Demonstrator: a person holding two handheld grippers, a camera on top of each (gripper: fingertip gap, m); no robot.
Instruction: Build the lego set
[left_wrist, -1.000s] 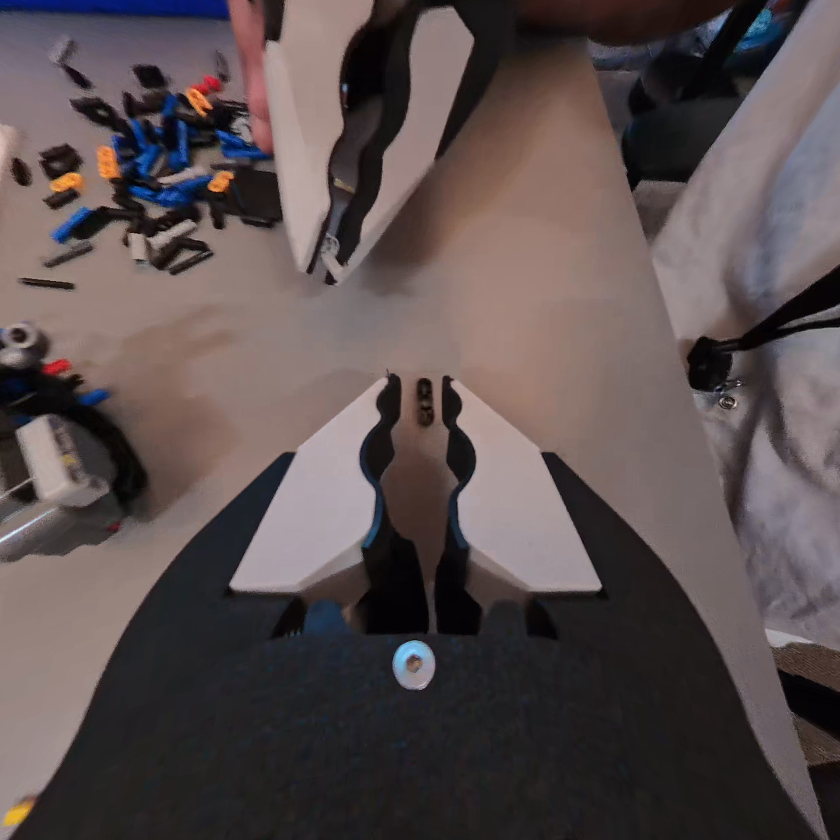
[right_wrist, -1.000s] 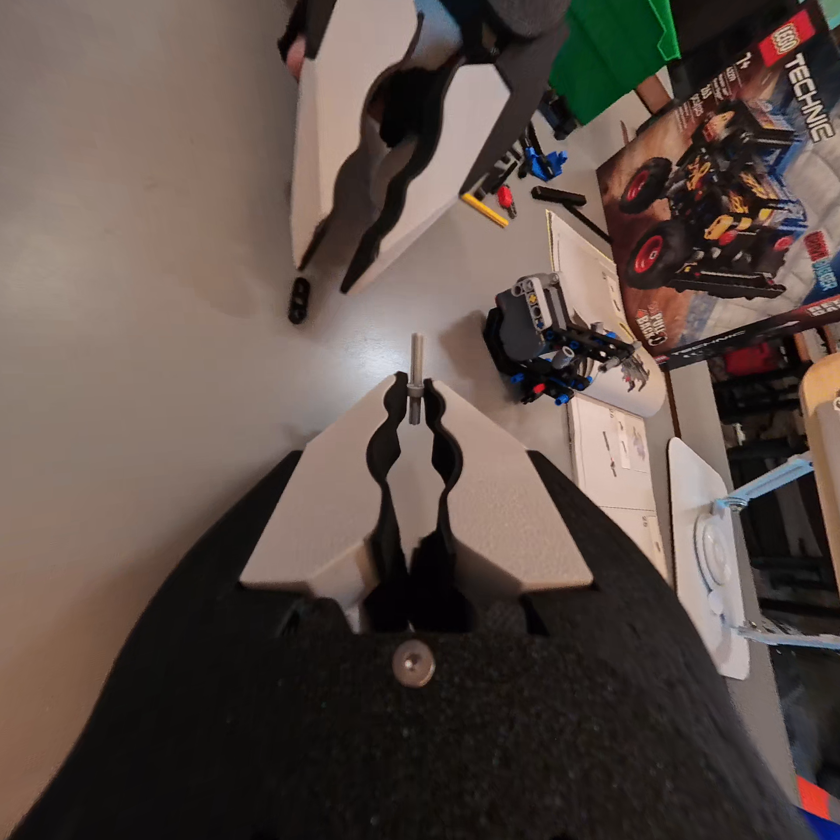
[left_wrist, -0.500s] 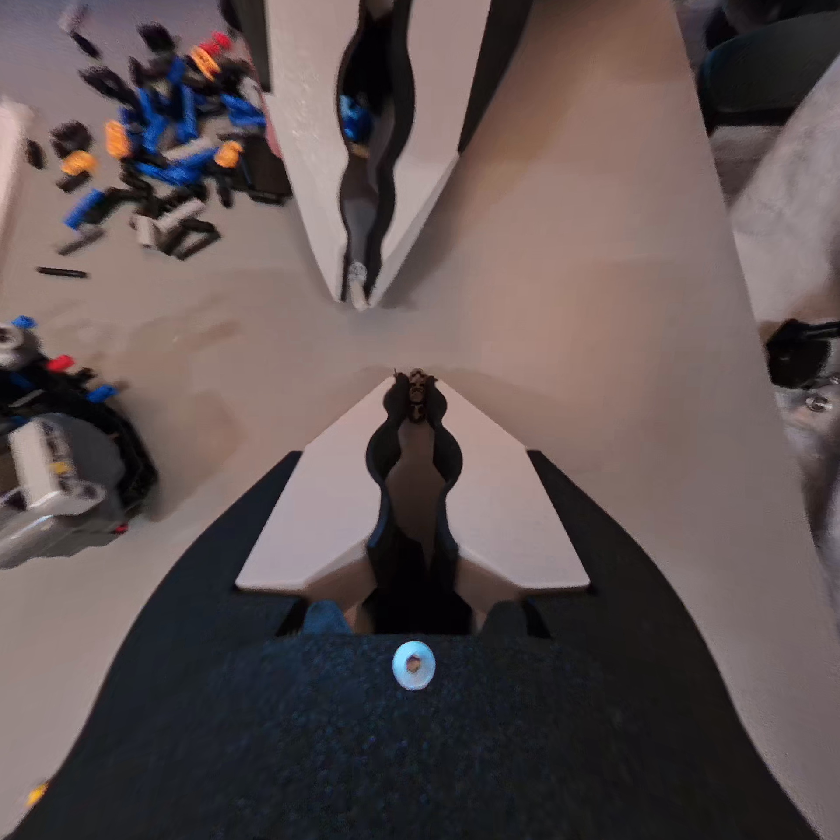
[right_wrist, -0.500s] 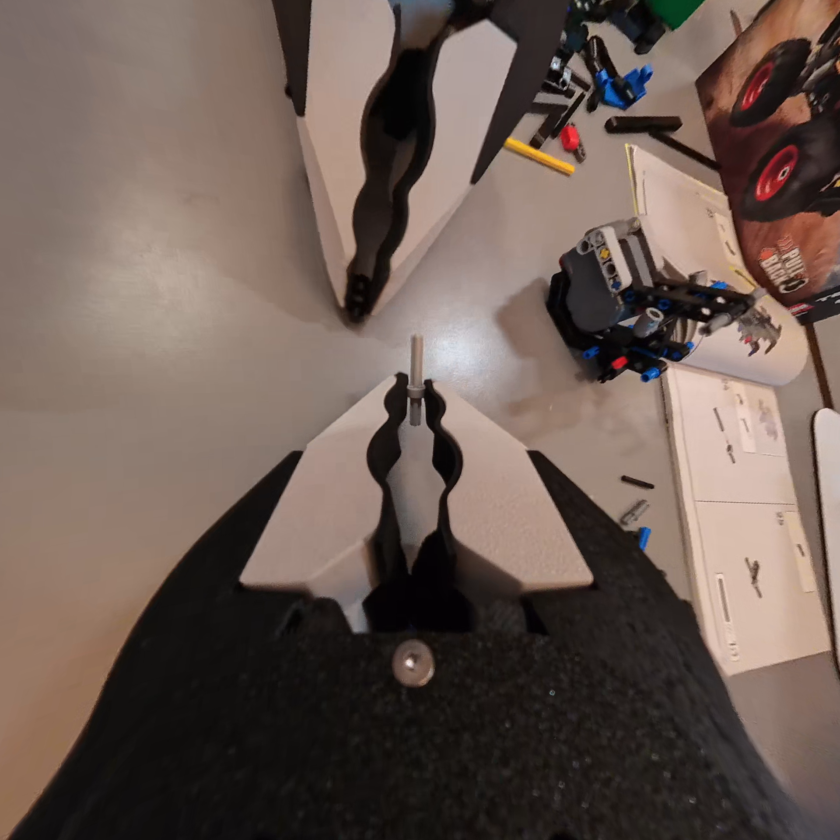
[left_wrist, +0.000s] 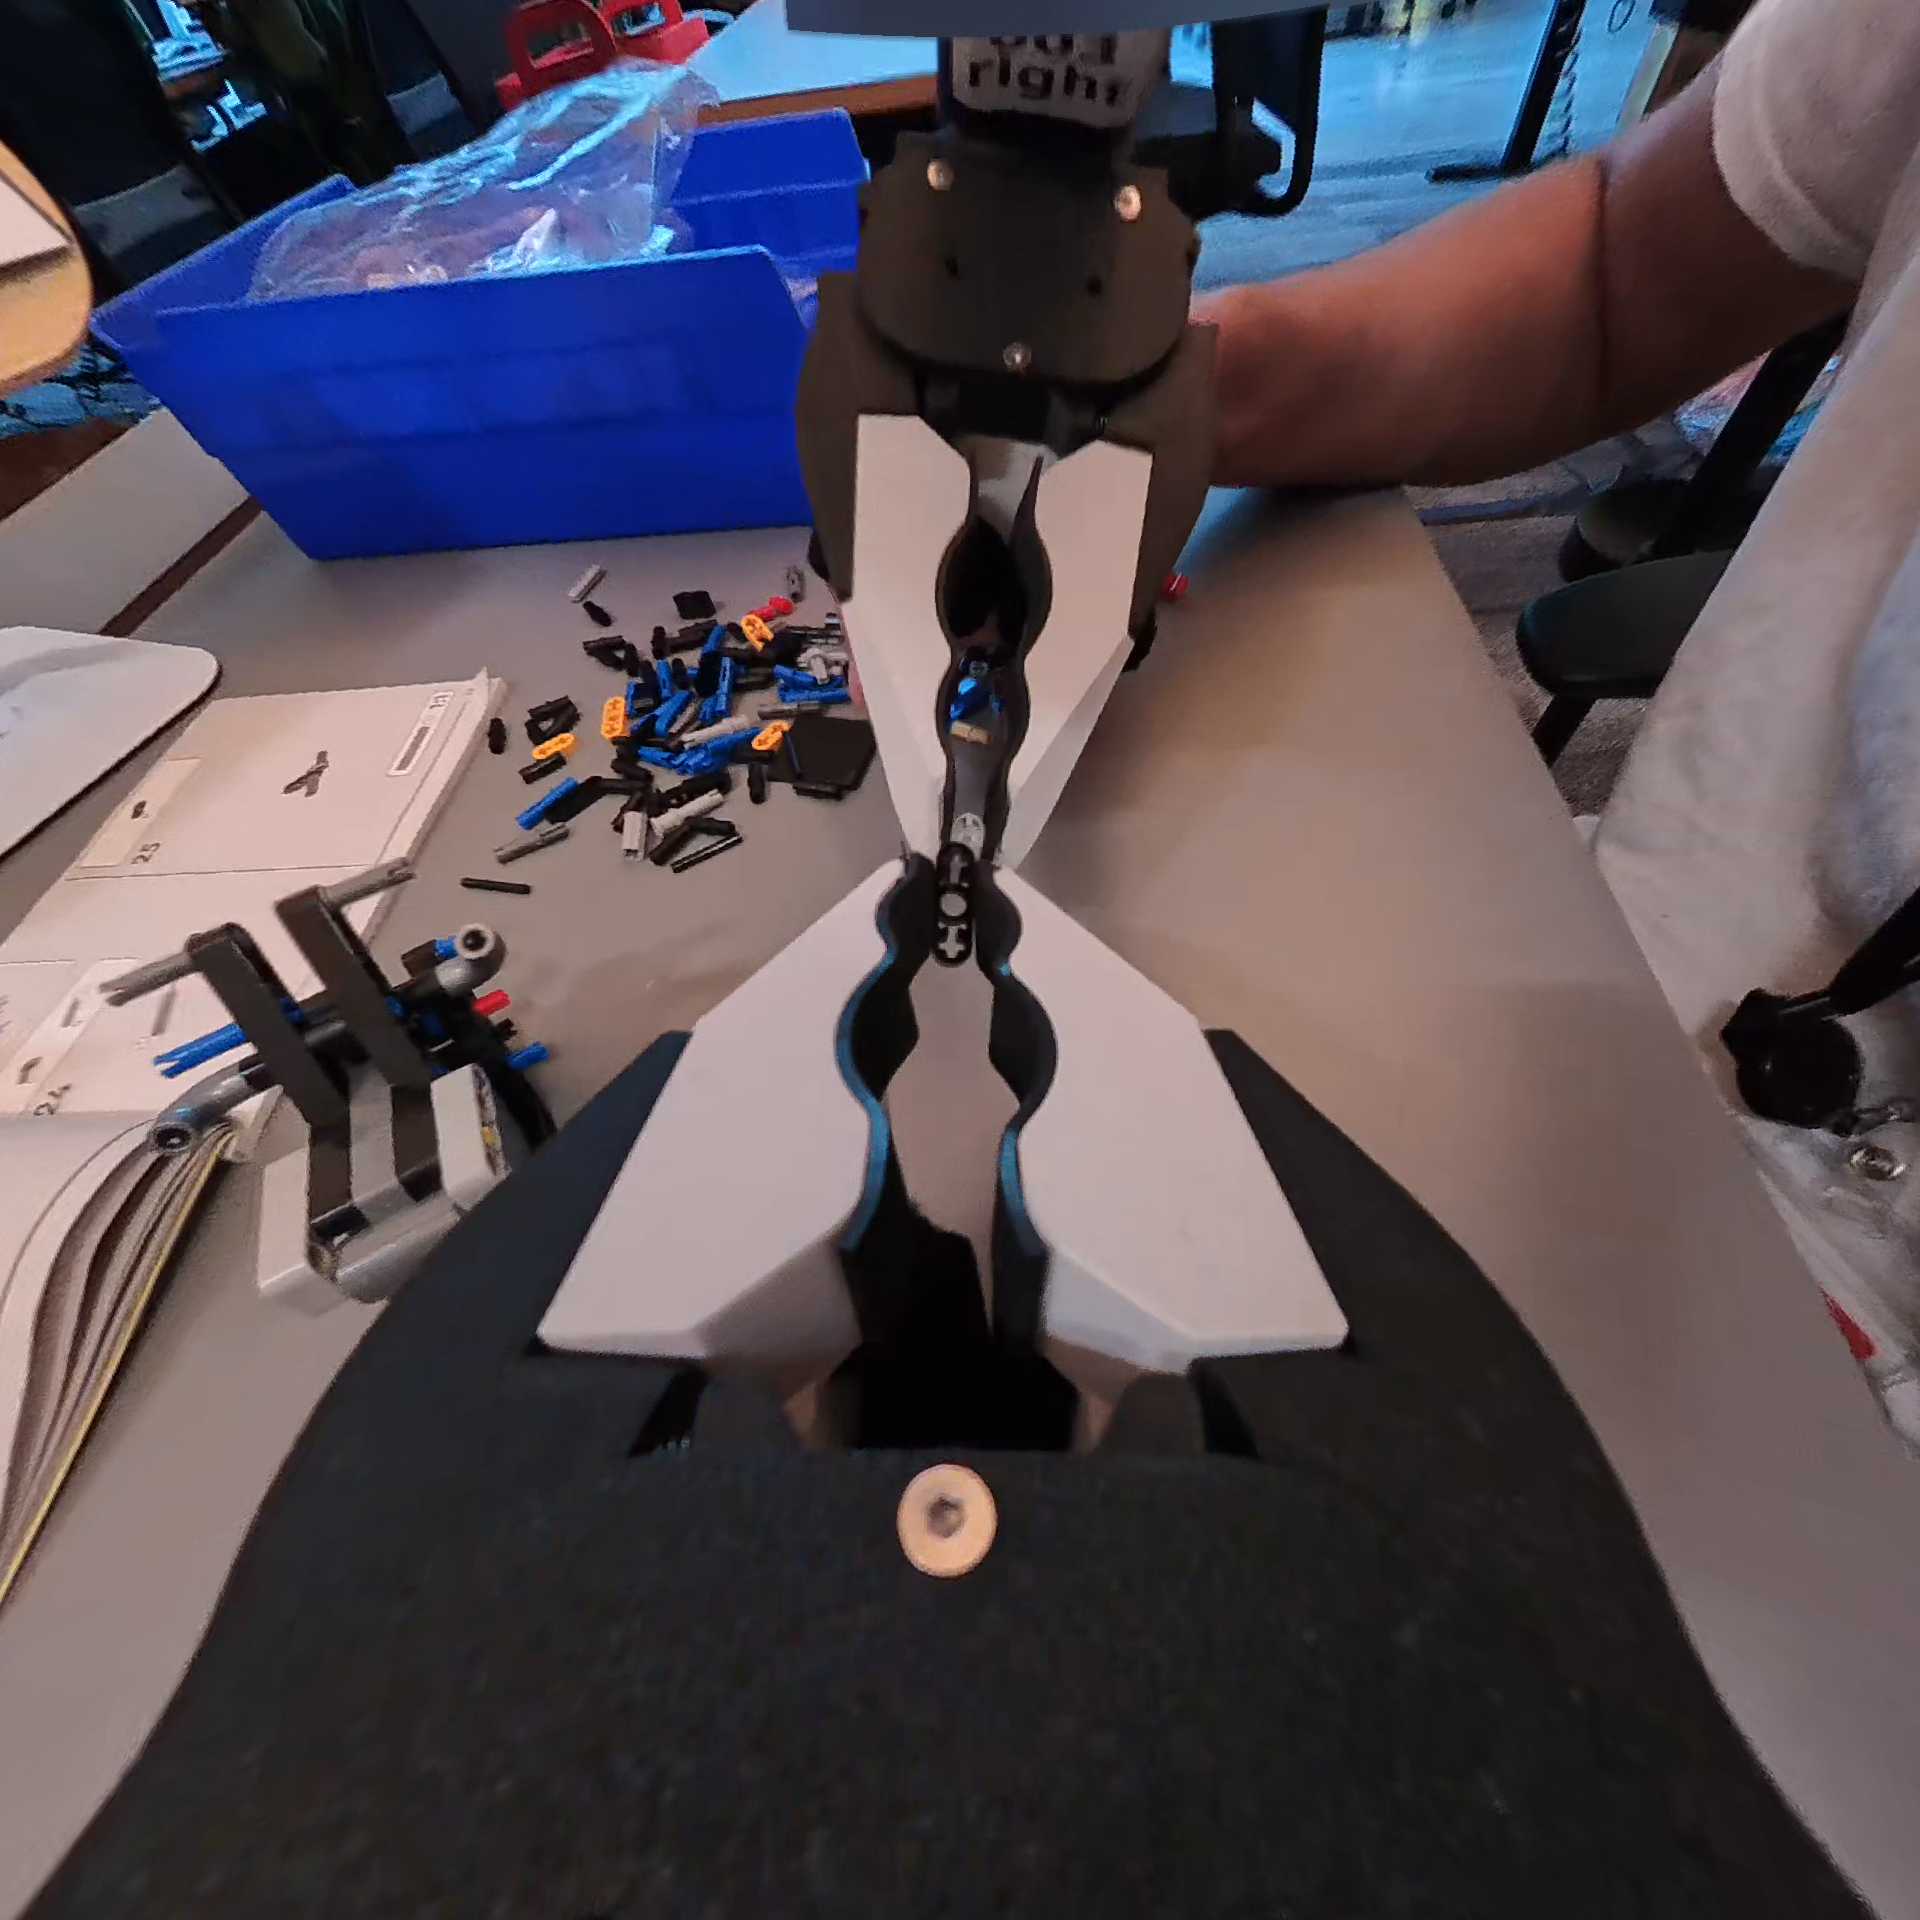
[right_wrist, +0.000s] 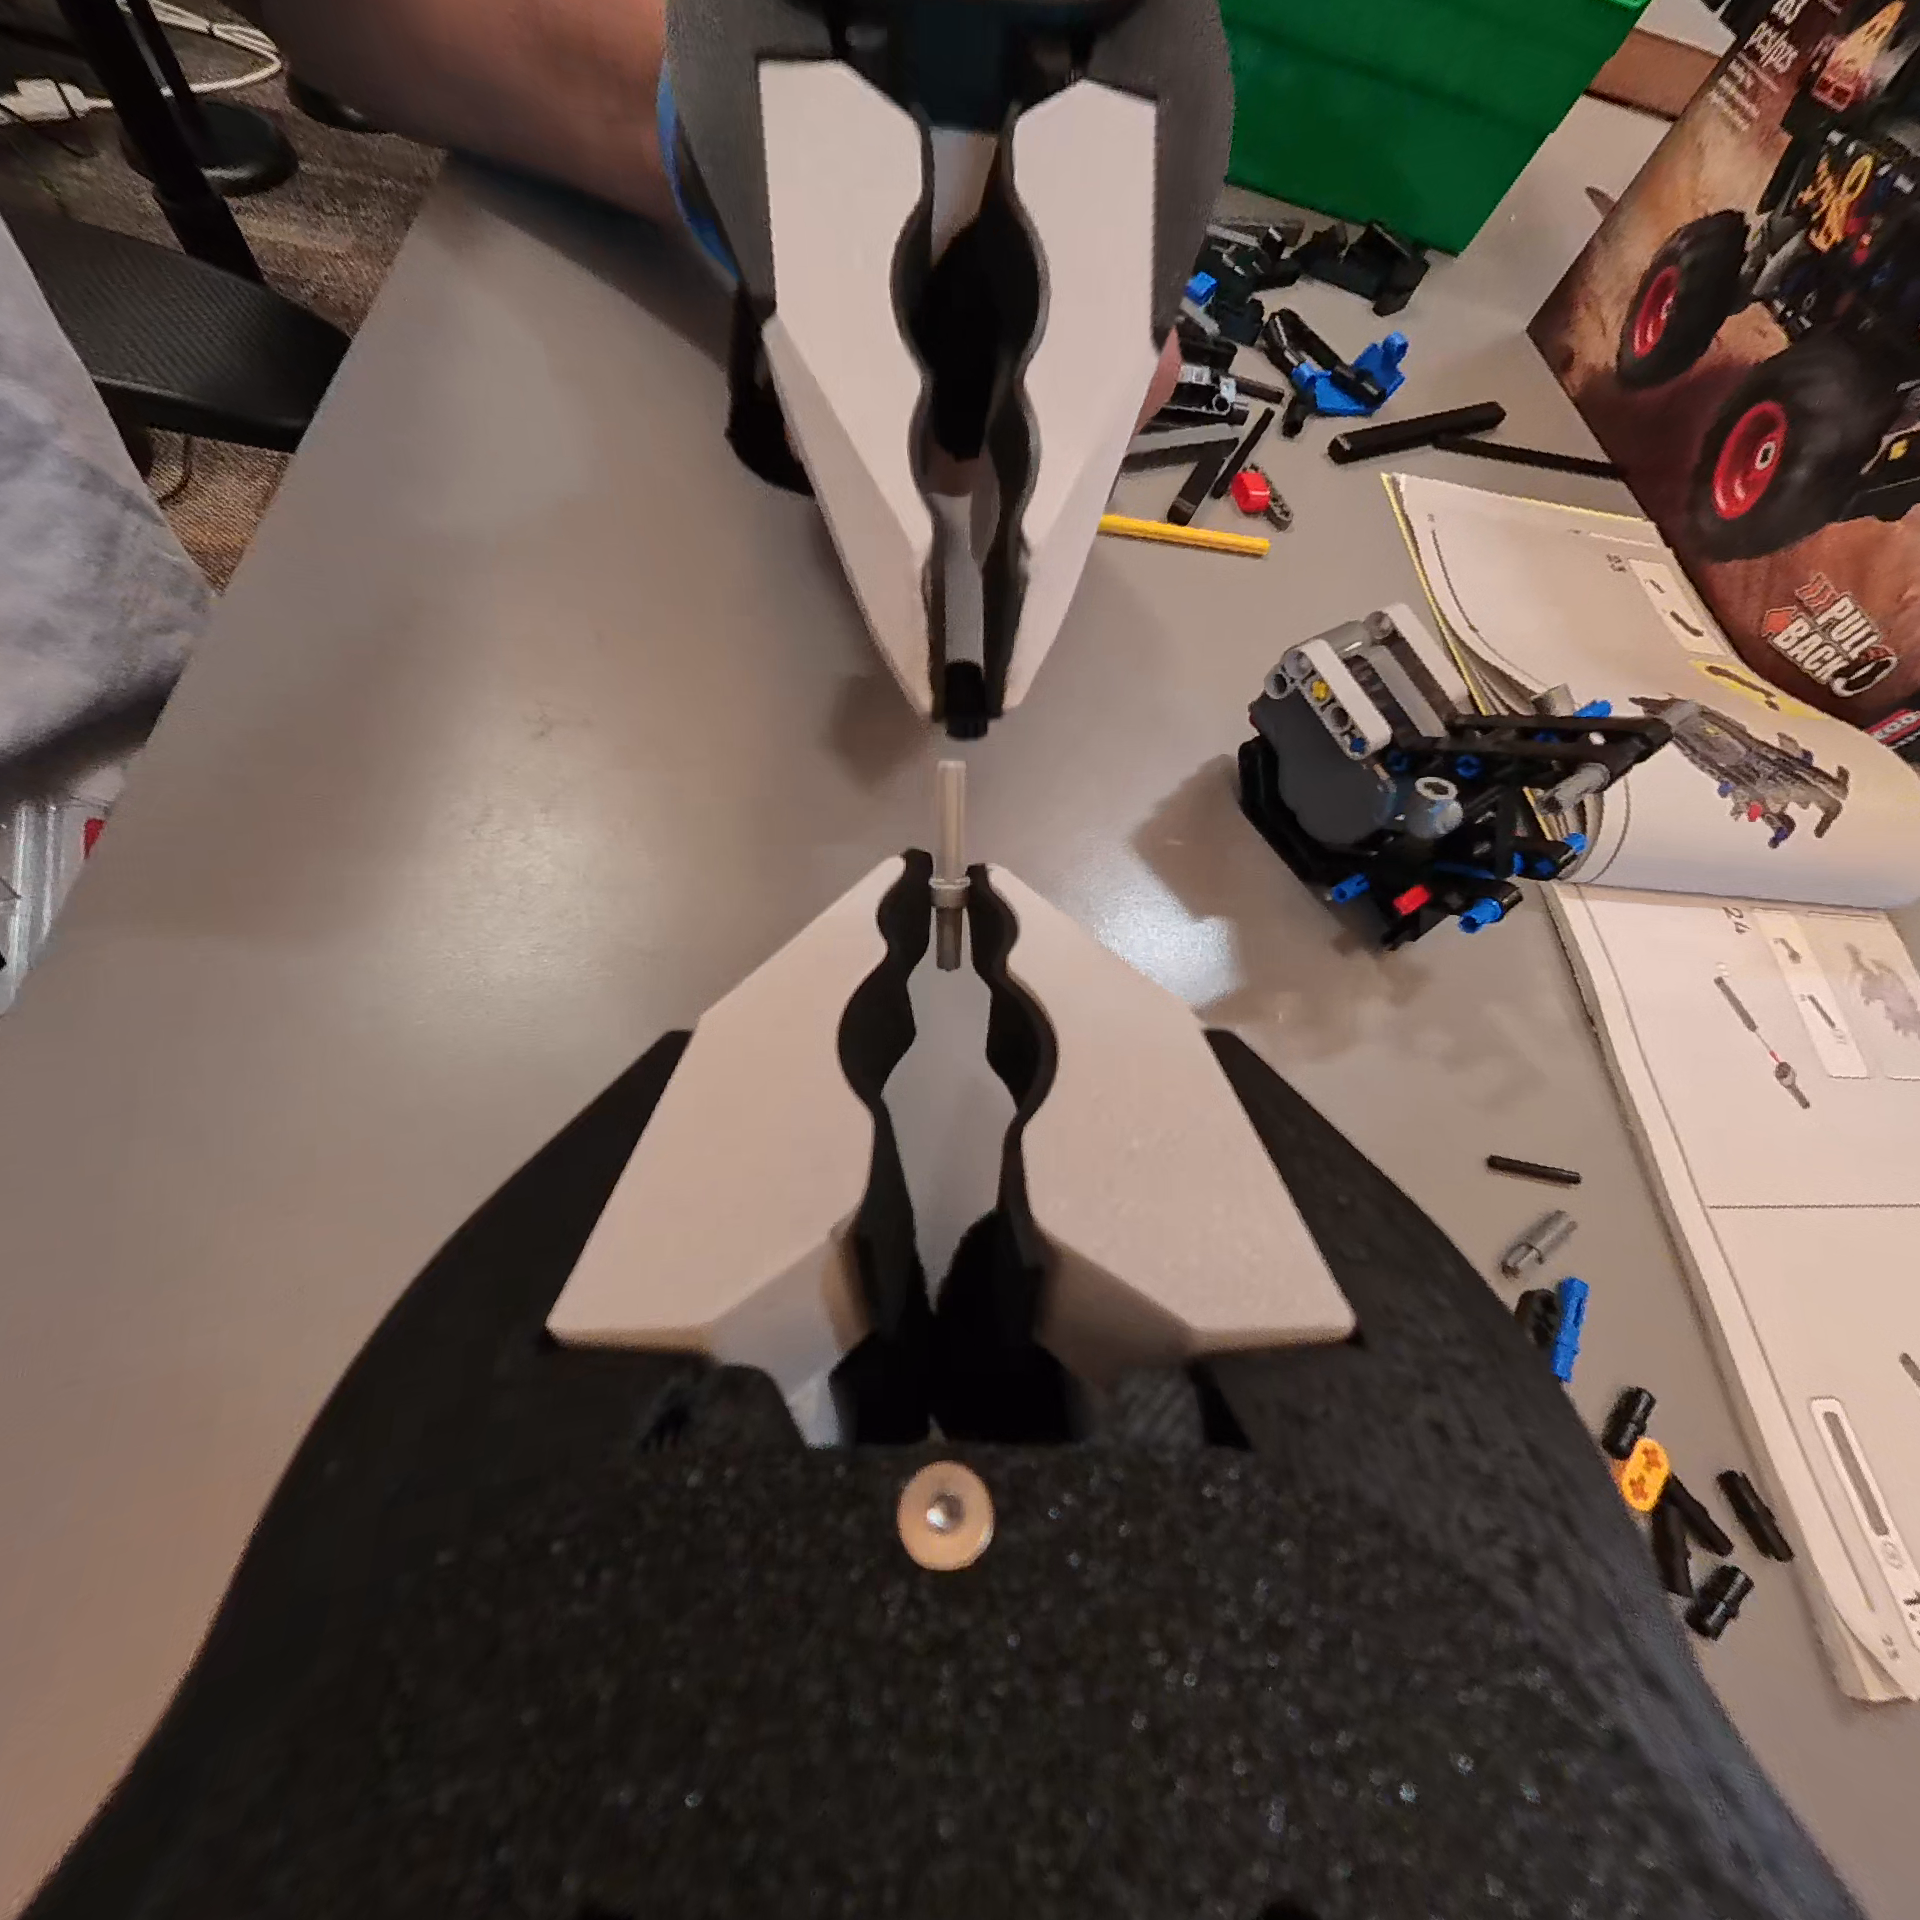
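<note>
I'm now holding left gripper (left_wrist: 951, 904) clamped on black connector (left_wrist: 952, 906), lifted off table (left_wrist: 1299, 831), right gripper (right_wrist: 948, 883) still pinching grey axle (right_wrist: 949, 831), tip at 12 o'clock, nearly meeting connector.

Black textured tool (left_wrist: 951, 894) body, white wavy-edged fingers (left_wrist: 727, 1143), silver screw (left_wrist: 945, 1522).

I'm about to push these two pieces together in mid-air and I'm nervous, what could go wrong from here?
1. The grey axle is pinched only near its rear end by the right gripper, so a push could tilt it or slide it back.
2. The small black connector sits at the very tips of the left gripper; an off-centre push might twist it out.
3. Both are held above the table, so a dropped piece could bounce toward the loose parts pile.
</note>
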